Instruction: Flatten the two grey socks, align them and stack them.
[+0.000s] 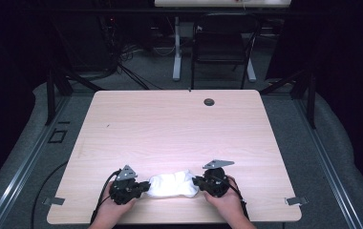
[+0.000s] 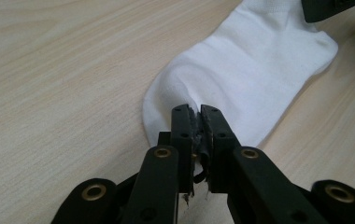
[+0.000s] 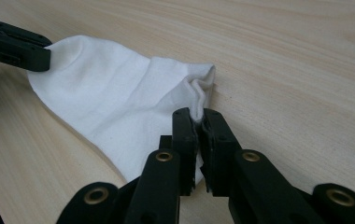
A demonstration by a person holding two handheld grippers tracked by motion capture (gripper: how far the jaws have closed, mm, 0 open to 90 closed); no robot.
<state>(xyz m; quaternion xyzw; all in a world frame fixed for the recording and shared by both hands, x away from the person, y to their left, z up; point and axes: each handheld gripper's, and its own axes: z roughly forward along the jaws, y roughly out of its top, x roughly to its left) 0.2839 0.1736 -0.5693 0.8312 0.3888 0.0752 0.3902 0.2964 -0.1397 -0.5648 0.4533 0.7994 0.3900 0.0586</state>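
Observation:
A white sock [image 1: 172, 184] lies flat on the light wooden table [image 1: 179, 124] near its front edge, stretched between both grippers. My left gripper [image 1: 144, 186] is at the sock's left end. In the left gripper view its jaws [image 2: 197, 112] stand nearly together, pinching the rounded end of the sock [image 2: 255, 70]. My right gripper [image 1: 196, 181] is at the sock's right end. In the right gripper view its jaws [image 3: 198, 114] are shut on a bunched fold at the edge of the sock [image 3: 119, 107]. The left gripper [image 3: 26, 53] shows at the sock's far end.
A dark round grommet [image 1: 209, 102] sits near the table's far edge. Beyond the table stand a black chair [image 1: 222, 43] and a white desk leg [image 1: 176, 47]. The person's hands rest close to the front edge.

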